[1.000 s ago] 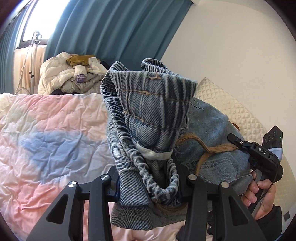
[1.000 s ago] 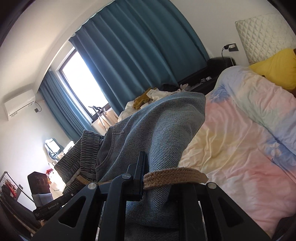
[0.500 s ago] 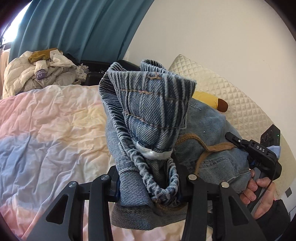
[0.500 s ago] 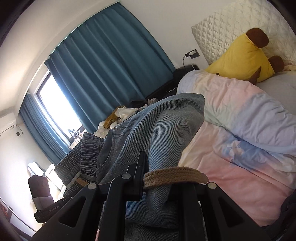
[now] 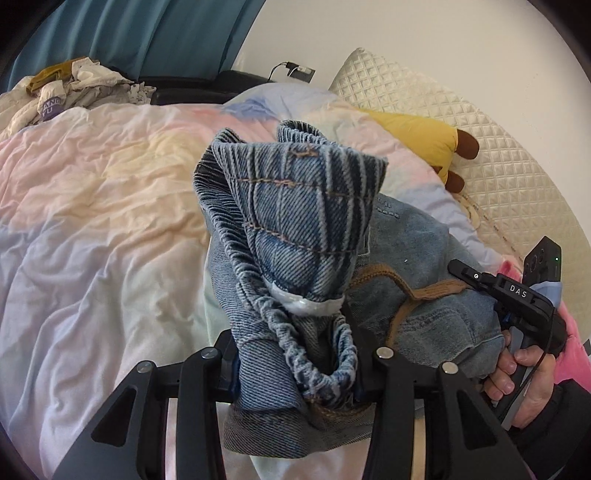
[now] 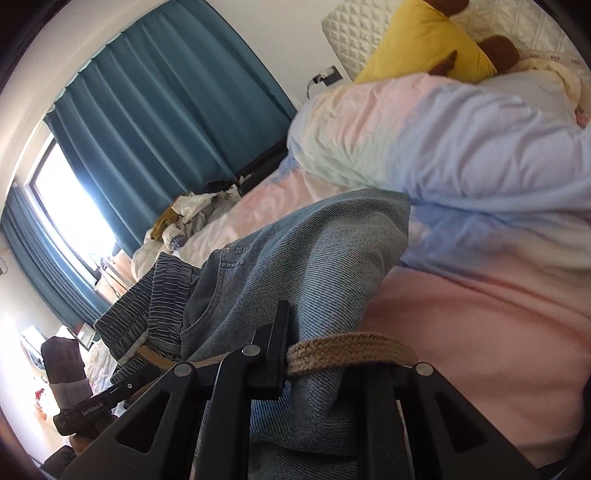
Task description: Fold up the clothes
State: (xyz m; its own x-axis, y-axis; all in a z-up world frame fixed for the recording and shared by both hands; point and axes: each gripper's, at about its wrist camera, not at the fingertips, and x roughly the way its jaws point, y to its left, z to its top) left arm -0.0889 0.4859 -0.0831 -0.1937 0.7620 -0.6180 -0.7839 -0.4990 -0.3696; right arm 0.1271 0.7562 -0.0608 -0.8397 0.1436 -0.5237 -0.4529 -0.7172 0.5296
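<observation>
**Denim clamped in both my claws, above the bed**

Denim is bunching between the jaws of my left claw (image 5: 295,365): I am pinching the jeans (image 5: 295,229) there by a thick roll of gathered elastic waistband, and the jaws are standing partly apart only because that wad is filling them. Straight ahead of this claw the waistband is rising in a striped, ribbed fold, tilted slightly to the right. Just right of it, the paler body of the jeans is sagging across to my right claw (image 5: 476,277), which is showing in the left camera with a hand (image 5: 524,373) wrapped around its handle.

My right claw (image 6: 325,354) is nearly together, biting down on a thinner layer of the same jeans along with a tan woven cord (image 6: 351,347) that is lying flat across the jaws. Ahead of it the denim is humping up, and to its left the striped waistband end is hanging beside my other claw (image 6: 92,406).

Beyond and below both claws, a pastel duvet (image 5: 92,206) in pink, yellow and blue is spreading rumpled over the bed. Farther ahead and right of the left claw, a yellow plush toy (image 5: 413,136) is leaning against a quilted cream headboard (image 5: 498,155). Far ahead to the left, a heap of pale clothes (image 5: 59,92) is sitting in front of teal curtains (image 5: 147,33).
</observation>
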